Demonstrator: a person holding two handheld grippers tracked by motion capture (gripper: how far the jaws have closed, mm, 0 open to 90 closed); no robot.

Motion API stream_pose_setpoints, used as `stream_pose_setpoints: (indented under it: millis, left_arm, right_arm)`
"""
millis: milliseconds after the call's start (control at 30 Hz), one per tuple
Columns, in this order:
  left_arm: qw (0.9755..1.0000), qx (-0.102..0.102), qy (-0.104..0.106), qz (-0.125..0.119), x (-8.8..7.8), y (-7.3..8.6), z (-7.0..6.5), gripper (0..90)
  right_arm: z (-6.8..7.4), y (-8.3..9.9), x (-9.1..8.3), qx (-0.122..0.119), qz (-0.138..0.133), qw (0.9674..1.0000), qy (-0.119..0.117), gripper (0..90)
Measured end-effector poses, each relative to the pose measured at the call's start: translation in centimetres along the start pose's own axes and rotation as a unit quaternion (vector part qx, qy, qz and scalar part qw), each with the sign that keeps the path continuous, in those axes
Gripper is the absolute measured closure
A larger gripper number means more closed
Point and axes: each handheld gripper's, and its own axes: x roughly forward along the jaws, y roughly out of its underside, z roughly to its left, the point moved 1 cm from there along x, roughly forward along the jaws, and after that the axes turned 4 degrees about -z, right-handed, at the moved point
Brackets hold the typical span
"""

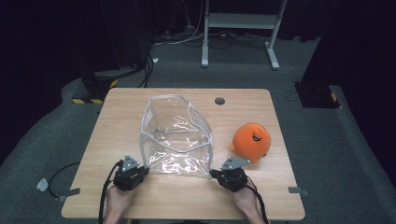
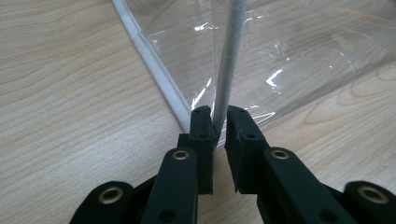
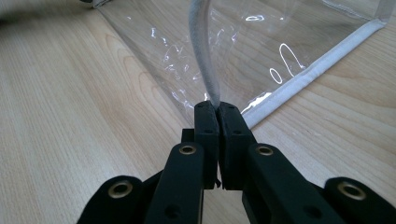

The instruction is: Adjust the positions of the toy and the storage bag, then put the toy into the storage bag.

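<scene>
**Clear bag pinched at both near corners**

Clear plastic bag (image 1: 175,137) stands mid-desk (image 1: 116,121), mouth open. Left gripper (image 2: 219,122) jaws pinch its white piping; a small gap shows, so grip's prob. light. Right gripper (image 3: 217,109) jaws pressed together on piping. Bag looks light, floppy, slick; hold the trim, not the film. Orange plush (image 1: 251,140) sits just right.

Two bare hands, left (image 1: 116,198) and right (image 1: 243,198), carry black grippers, left (image 2: 219,122) and right (image 3: 216,111), with brass-ringed screw holes, grey three-cornered top plates and trailing black cables.
</scene>
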Motion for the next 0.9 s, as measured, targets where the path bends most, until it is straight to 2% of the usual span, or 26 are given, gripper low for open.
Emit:
stream_pose_setpoints:
  millis: [100, 133, 200, 333, 367, 433, 467, 533, 567, 600, 667, 700, 733, 767, 800, 833, 900]
  left_arm:
    - [1.0000, -0.006, 0.003, -0.004, 0.1, 0.1, -0.4, 80.0]
    - [1.0000, 0.004, 0.007, 0.004, 0.0, 0.2, -0.5, 79.3]
    - [1.0000, 0.005, 0.008, 0.002, 0.1, 0.2, -0.7, 79.1]
    - [0.9999, -0.006, 0.013, -0.006, 0.2, 0.3, -0.8, 77.9]
    - [0.9998, -0.003, 0.018, 0.000, 0.1, 0.3, -0.8, 73.6]
    - [0.9997, -0.008, 0.022, 0.001, 0.1, 0.5, -0.8, 70.3]
    - [0.9997, -0.013, 0.019, -0.001, 0.2, 0.6, -0.9, 62.3]
    - [0.9998, -0.014, 0.014, 0.000, 0.3, 1.0, -0.8, 54.4]
    - [0.9998, -0.014, 0.014, 0.000, 0.3, 1.0, -0.8, 50.5]
    - [0.9997, -0.021, 0.012, -0.005, 0.3, 1.1, -0.8, 50.5]
    - [0.9997, -0.020, 0.012, -0.003, 0.1, 1.2, -0.5, 43.6]
    - [0.9992, -0.035, 0.011, -0.018, 0.2, 1.2, -0.6, 40.8]
    - [0.9995, -0.027, 0.011, -0.008, -0.1, 1.2, -0.3, 38.6]
    - [0.9989, -0.041, 0.010, -0.021, -0.1, 1.1, -0.3, 35.7]
    - [0.9991, -0.039, 0.010, -0.014, -0.3, 1.1, 0.0, 31.4]
    - [0.9985, -0.048, 0.007, -0.023, -0.2, 1.1, 0.0, 31.4]
    - [0.9988, -0.045, -0.001, -0.020, -0.6, 1.1, 0.6, 29.1]
  right_arm:
    - [0.0, 0.2, -0.3, -0.001, 0.001, 1.0000, 0.001, 87.4]
    - [-0.1, 0.4, -0.5, 0.000, 0.000, 1.0000, 0.002, 87.3]
    - [-0.1, 0.4, -0.6, 0.000, 0.000, 1.0000, 0.003, 87.3]
    - [-0.3, 0.6, -0.9, 0.003, -0.002, 1.0000, 0.006, 86.3]
    - [-0.4, 0.7, -0.8, 0.004, -0.002, 0.9999, 0.010, 80.5]
    - [-0.4, 0.7, -0.9, 0.005, -0.002, 0.9999, 0.012, 78.7]
    - [-0.6, 0.9, -1.0, 0.010, -0.003, 0.9998, 0.014, 75.8]
    - [-0.7, 1.0, -1.3, 0.012, -0.006, 0.9997, 0.022, 67.1]
    - [-0.7, 1.0, -1.3, 0.012, -0.006, 0.9997, 0.022, 67.1]
    - [-0.9, 1.2, -1.4, 0.016, -0.007, 0.9995, 0.028, 62.6]
    - [-1.3, 1.5, -1.9, 0.030, -0.009, 0.9989, 0.035, 56.0]
    - [-1.5, 1.7, -2.1, 0.038, -0.010, 0.9985, 0.037, 53.0]
    - [-1.7, 1.8, -2.2, 0.043, -0.010, 0.9982, 0.041, 51.2]
    - [-1.9, 2.1, -2.5, 0.048, -0.012, 0.9977, 0.047, 49.8]
    - [-2.3, 2.6, -3.1, 0.057, -0.015, 0.9965, 0.060, 48.0]
    - [-2.3, 2.6, -3.1, 0.057, -0.015, 0.9965, 0.060, 46.6]
    - [-2.8, 3.0, -3.6, 0.070, -0.021, 0.9949, 0.070, 44.1]
